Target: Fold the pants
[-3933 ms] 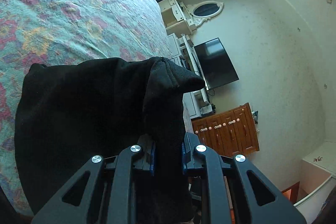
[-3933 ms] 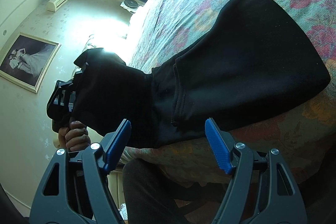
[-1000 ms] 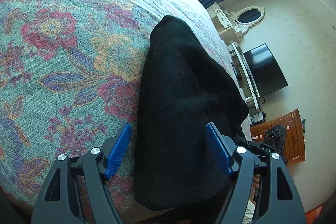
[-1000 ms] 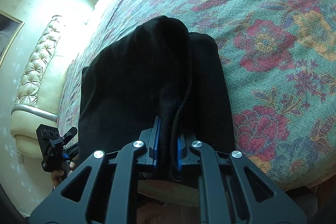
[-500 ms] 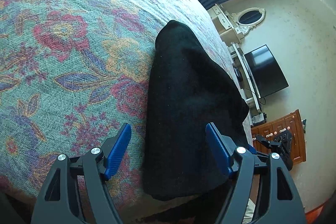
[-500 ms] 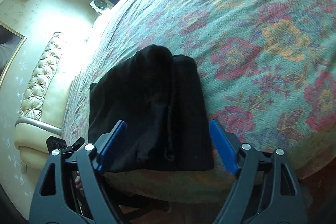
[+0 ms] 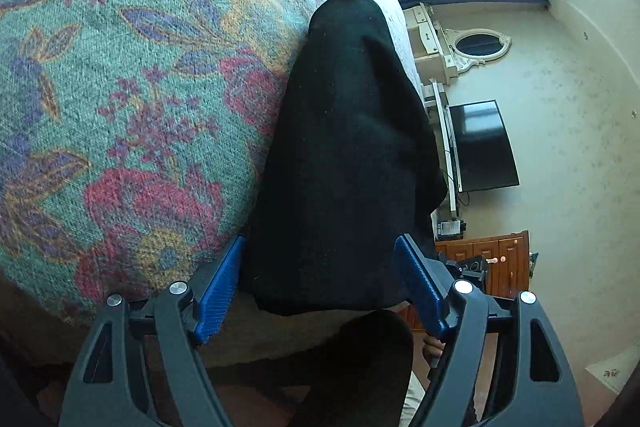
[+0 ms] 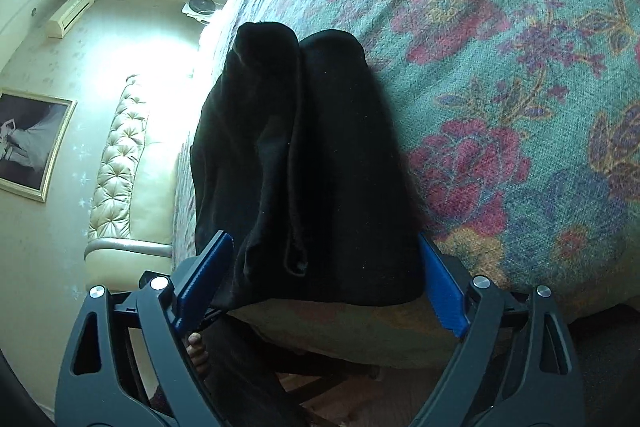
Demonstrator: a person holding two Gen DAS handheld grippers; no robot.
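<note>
Black cloth: the soft black pants (image 8: 312, 163) lie in a thick folded bundle at the near edge of the bed.
Bed: a bed with a green woven cover with red and yellow flowers (image 8: 520, 75). The bundle takes up only a small bit of it.
Left hand-held gripper (image 7: 320, 287): its blue pads stand wide and its jaws are opening. The near end of the bundle sits between the pads, but they do not press on it.
Right hand-held gripper (image 8: 320, 283): also wide, with its jaws closing a little. The bundle's near end sits between its pads too, and nothing is held.
What is done: I think the folding is nearly finished. The pants are stacked in layers and rest on the bed by themselves.
What is left: from the right side, the top layer looks lumpy with a loose edge. It may need a pat flat, or one more fold.
Writing: I can read no words or labels on the pants or the bed cover.
</note>
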